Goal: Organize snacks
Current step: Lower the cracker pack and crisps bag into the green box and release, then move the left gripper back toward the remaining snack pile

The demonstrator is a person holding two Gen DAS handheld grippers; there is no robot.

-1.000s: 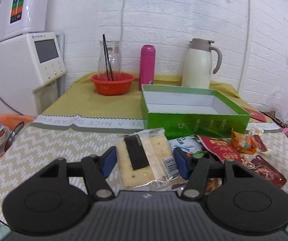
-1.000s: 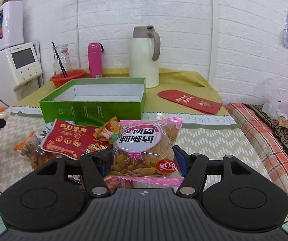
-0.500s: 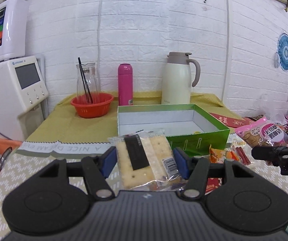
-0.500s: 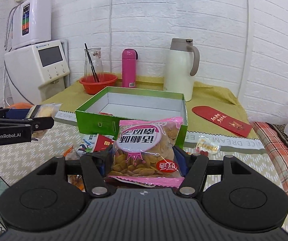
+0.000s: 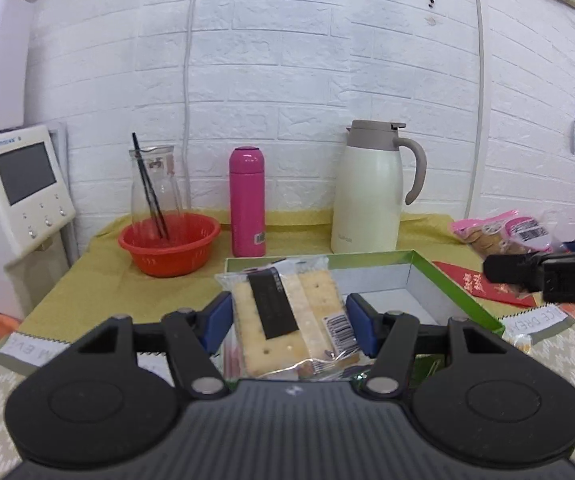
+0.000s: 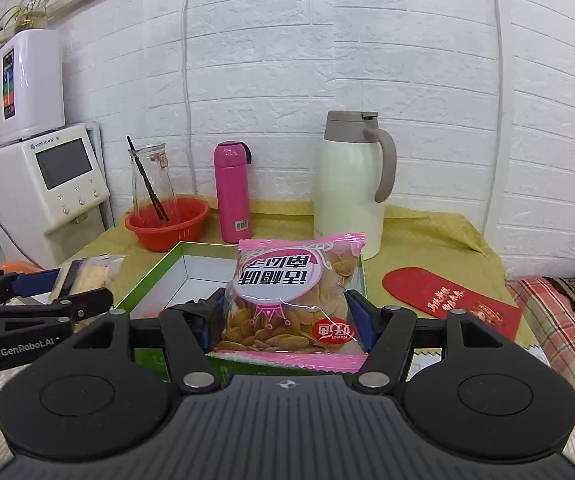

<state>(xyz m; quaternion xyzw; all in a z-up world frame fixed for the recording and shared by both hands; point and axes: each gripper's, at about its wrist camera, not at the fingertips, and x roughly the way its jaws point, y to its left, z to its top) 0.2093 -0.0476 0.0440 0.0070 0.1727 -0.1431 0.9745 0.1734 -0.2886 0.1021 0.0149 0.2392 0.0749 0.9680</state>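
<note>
I carry two snacks toward the green box (image 5: 459,288). My left tongs (image 5: 289,322) are closed on the cracker packet (image 5: 287,316), low in the frame's centre; my right tongs (image 6: 285,320) are closed on the pink chips bag (image 6: 295,296), in front of the box. Next, I think, each must come over the open box and release. Only the right view shows the whole red envelope (image 6: 451,300).

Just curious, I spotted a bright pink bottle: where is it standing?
The pink bottle stands upright at the back of the table by the white brick wall, between the red bowl on its left and the cream jug on its right.
</note>
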